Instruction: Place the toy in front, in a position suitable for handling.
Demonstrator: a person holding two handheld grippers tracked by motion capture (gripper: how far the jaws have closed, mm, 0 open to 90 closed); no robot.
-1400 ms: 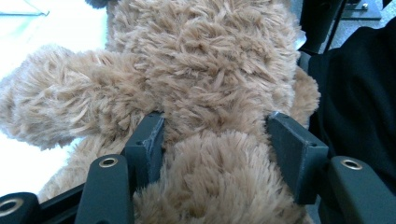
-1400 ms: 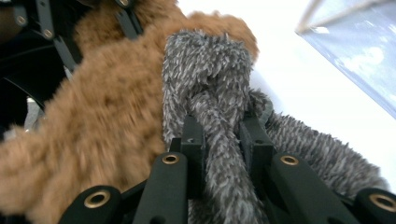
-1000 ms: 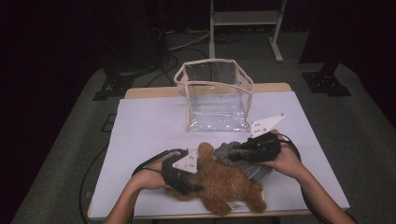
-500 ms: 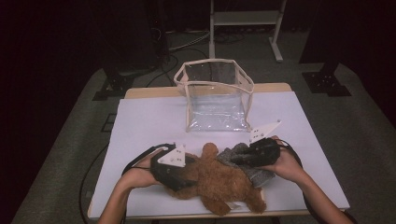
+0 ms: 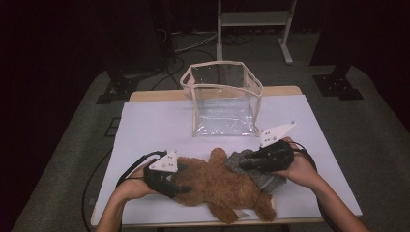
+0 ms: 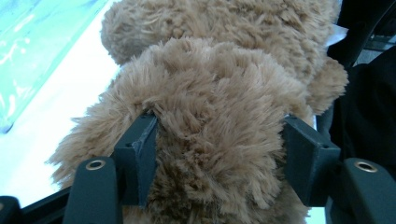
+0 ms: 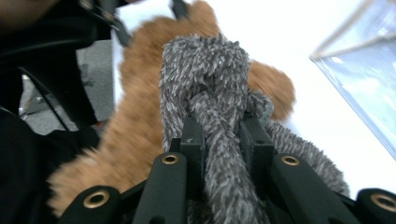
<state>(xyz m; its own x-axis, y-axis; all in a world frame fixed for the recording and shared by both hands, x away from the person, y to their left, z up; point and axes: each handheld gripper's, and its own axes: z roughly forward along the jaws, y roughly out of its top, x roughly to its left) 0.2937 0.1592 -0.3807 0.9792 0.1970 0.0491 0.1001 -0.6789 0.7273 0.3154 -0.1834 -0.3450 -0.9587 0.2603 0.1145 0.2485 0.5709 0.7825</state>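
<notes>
A brown teddy bear [image 5: 217,186] lies across the near part of the white table [image 5: 154,125]. My left gripper [image 5: 183,186] is at the bear's left end. In the left gripper view its jaws [image 6: 219,154] press into the bear's fur [image 6: 219,102] from both sides; they have just been closing on it. A grey fuzzy garment [image 5: 263,180] lies over the bear's right side. My right gripper [image 5: 242,164] is shut on a bunched fold of the garment [image 7: 205,74], with the bear [image 7: 135,121] behind it.
A clear plastic bag with a beige rim [image 5: 225,104] stands open at the back middle of the table, and its wall is seen in the right gripper view [image 7: 364,70]. Cables trail from both grippers. Dark floor and a metal stand lie beyond the table.
My left gripper has moved left along the bear, and the bear now lies stretched out more to the left. The right gripper has kept its hold on the grey garment and barely shifted.
</notes>
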